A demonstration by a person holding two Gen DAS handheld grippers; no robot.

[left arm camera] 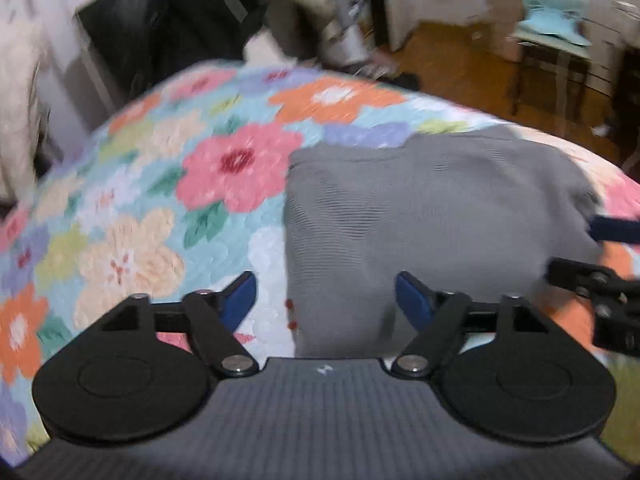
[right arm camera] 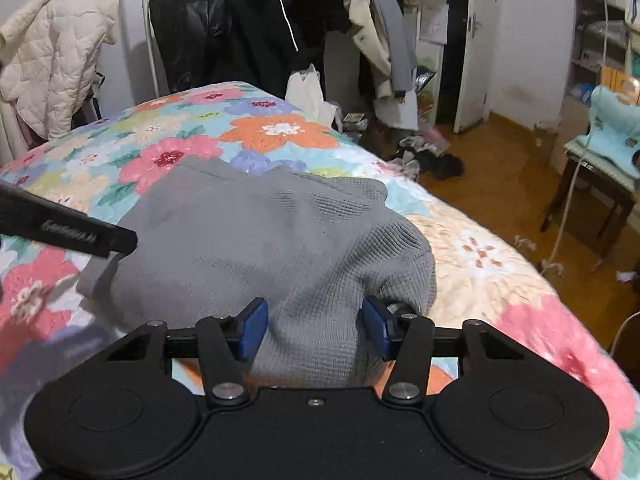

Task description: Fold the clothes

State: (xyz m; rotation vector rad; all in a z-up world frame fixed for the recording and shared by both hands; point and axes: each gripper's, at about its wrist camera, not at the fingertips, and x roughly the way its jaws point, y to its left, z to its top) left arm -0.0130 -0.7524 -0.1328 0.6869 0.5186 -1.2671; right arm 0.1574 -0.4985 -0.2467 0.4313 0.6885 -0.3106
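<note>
A grey knitted garment lies folded on the floral quilt of a bed. My left gripper hangs over the garment's near left edge, open wide, with that edge and bare quilt between its blue pads. In the right wrist view the same garment bulges towards me. My right gripper is open and straddles its near end, with fabric filling the gap between the pads. One finger of the left gripper reaches in from the left over the garment's corner. The right gripper's fingers show at the left view's right edge.
The quilt drops off to a wooden floor on the right, with scattered clutter. Coats hang behind the bed's far end. A chair with a teal cushion stands at the right, beside a white door.
</note>
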